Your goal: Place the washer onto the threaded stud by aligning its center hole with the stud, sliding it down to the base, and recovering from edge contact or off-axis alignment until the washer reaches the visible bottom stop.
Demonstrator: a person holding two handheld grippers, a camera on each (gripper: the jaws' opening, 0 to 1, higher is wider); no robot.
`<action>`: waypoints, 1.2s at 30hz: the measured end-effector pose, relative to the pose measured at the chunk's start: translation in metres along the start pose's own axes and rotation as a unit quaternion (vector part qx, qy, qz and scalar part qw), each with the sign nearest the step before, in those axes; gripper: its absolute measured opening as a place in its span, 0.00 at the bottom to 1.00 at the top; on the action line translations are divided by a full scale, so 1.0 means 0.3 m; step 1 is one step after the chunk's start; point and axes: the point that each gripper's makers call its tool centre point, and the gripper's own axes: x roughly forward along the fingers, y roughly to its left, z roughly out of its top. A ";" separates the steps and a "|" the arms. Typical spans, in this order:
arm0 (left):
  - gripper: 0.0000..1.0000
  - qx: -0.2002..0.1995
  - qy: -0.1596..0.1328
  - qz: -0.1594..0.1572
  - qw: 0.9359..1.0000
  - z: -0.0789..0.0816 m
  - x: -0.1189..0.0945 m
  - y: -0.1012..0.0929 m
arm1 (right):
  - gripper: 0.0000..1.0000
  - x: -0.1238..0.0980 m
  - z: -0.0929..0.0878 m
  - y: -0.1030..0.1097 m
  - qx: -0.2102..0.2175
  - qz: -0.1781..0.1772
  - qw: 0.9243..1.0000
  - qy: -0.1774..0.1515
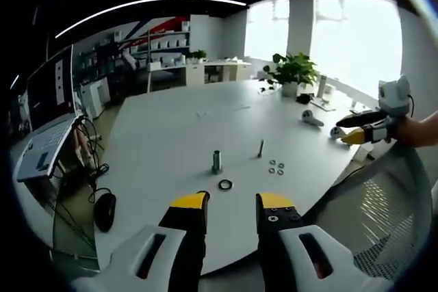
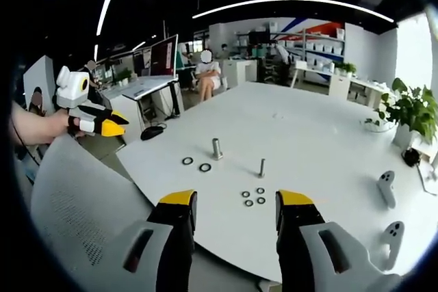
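A thick threaded stud point(image 1: 217, 161) point(image 2: 217, 148) stands upright on the white round table point(image 1: 171, 128) point(image 2: 315, 135). A thinner stud point(image 1: 261, 148) point(image 2: 262, 167) stands beside it. A black ring washer point(image 1: 225, 184) lies just in front of the thick stud; in the right gripper view two black rings point(image 2: 187, 161) point(image 2: 205, 167) lie by it. Several small washers point(image 1: 276, 167) point(image 2: 253, 197) lie flat near the thin stud. My left gripper point(image 1: 233, 203) point(image 2: 96, 122) and right gripper point(image 2: 237, 200) point(image 1: 363, 128) hover off the table's edge. Both are open and hold nothing.
A mesh chair back point(image 1: 390, 203) point(image 2: 75, 196) sits between the grippers and the table edge. White hand controllers point(image 2: 387, 186) point(image 1: 311, 119) lie on the table, and a potted plant point(image 1: 294, 70) stands further back. A laptop point(image 1: 44, 148) and a mouse point(image 1: 104, 210) are at the left.
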 end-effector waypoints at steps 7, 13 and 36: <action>0.26 0.001 0.002 0.002 1.000 -0.002 0.000 0.003 | 0.48 -0.001 0.004 0.001 0.002 0.002 1.000 -0.003; 0.26 0.003 0.006 0.001 1.000 -0.007 0.002 0.002 | 0.48 -0.002 0.006 -0.002 0.004 0.000 1.000 -0.006; 0.29 -0.010 0.049 -0.001 0.999 -0.041 0.016 0.011 | 0.48 -0.007 0.011 0.002 0.009 0.006 1.000 -0.008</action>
